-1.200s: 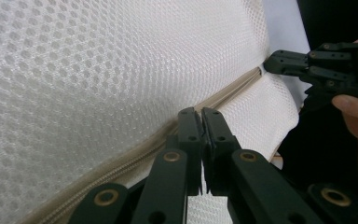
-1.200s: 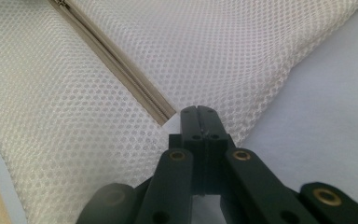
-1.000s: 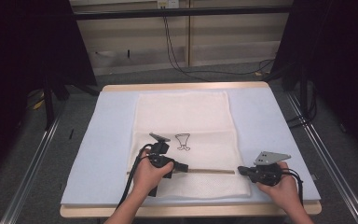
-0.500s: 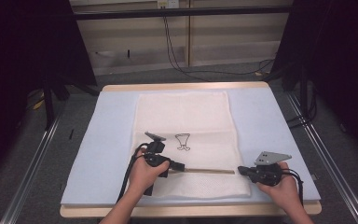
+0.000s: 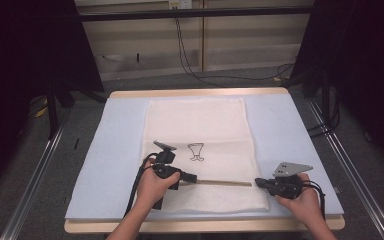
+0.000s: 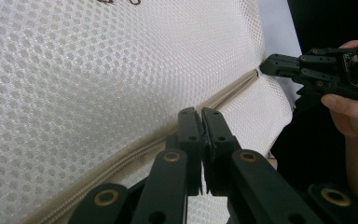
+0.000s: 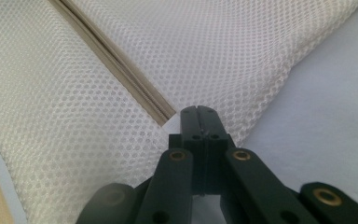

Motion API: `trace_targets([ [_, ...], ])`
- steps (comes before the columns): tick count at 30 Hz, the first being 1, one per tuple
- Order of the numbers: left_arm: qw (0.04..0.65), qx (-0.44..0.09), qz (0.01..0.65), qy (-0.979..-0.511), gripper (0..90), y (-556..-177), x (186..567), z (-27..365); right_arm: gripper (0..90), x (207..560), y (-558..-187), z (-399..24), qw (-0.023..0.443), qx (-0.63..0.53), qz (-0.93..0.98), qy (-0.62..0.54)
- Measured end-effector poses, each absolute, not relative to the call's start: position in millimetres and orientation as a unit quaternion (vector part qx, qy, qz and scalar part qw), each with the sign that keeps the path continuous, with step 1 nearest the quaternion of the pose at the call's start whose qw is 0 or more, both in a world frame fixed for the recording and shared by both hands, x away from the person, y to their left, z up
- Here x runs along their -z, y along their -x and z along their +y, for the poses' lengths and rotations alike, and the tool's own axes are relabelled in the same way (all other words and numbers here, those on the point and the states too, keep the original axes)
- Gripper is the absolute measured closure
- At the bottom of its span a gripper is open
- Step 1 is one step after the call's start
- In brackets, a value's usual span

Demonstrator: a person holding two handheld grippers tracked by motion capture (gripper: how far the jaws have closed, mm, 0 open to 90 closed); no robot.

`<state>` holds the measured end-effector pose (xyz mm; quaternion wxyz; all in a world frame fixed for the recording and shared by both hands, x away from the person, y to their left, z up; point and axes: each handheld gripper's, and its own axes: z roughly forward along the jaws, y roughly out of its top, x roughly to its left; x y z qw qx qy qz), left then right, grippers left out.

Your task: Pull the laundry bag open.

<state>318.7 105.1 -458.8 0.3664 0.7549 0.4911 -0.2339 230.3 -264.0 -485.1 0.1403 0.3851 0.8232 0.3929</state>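
A cream mesh bag [image 5: 195, 125] lies flat on a pale blue mat [image 5: 290, 130], with a small black drawing [image 5: 196, 150] printed on it. A zipper [image 5: 225, 182] runs across its near part. My left gripper [image 5: 192, 178] is shut with its tips right on the zipper [image 6: 121, 156]; the pull is hidden between the jaws [image 6: 200, 111]. My right gripper [image 5: 257, 183] is shut on the bag's right edge where the zipper [image 7: 116, 60] ends [image 7: 198, 109]. In the left gripper view the right gripper [image 6: 263, 69] shows at that end of the zipper.
The mat covers a wooden table [image 5: 195, 92]. Metal rails [image 5: 35, 175] run along the floor on both sides. Cables [image 5: 190, 60] hang against the far wall. Bare mat lies to the left and right of the bag.
My left hand has shifted a little to the left along the zipper, and the dark line between the grippers is slightly longer. The right hand has kept still.
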Motion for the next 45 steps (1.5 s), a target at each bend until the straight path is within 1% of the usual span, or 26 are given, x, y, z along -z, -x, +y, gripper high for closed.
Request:
trace_targets([
  [7, 0.365, 0.234, 0.494, -0.753, 87.6, -319, 457, 111, 90.0, 485, -230, -264, 0.139, -0.393, 0.823, -0.386],
  [13, 0.366, 0.221, 0.503, -0.751, 87.5, -318, 456, 133, 90.0, 485, -230, -263, 0.142, -0.392, 0.823, -0.386],
  [25, 0.374, 0.219, 0.522, -0.734, 87.5, -316, 455, 168, 90.0, 485, -231, -263, 0.142, -0.391, 0.823, -0.386],
  [26, 0.373, 0.211, 0.521, -0.738, 87.5, -316, 455, 171, 90.0, 485, -230, -263, 0.141, -0.390, 0.824, -0.387],
  [27, 0.374, 0.221, 0.525, -0.732, 87.5, -315, 455, 172, 90.0, 485, -230, -263, 0.140, -0.391, 0.823, -0.388],
  [30, 0.376, 0.215, 0.528, -0.731, 87.5, -315, 454, 179, 90.0, 485, -230, -263, 0.140, -0.391, 0.823, -0.387],
  [45, 0.380, 0.219, 0.556, -0.706, 87.4, -311, 454, 213, 90.0, 485, -231, -263, 0.142, -0.390, 0.824, -0.386],
])
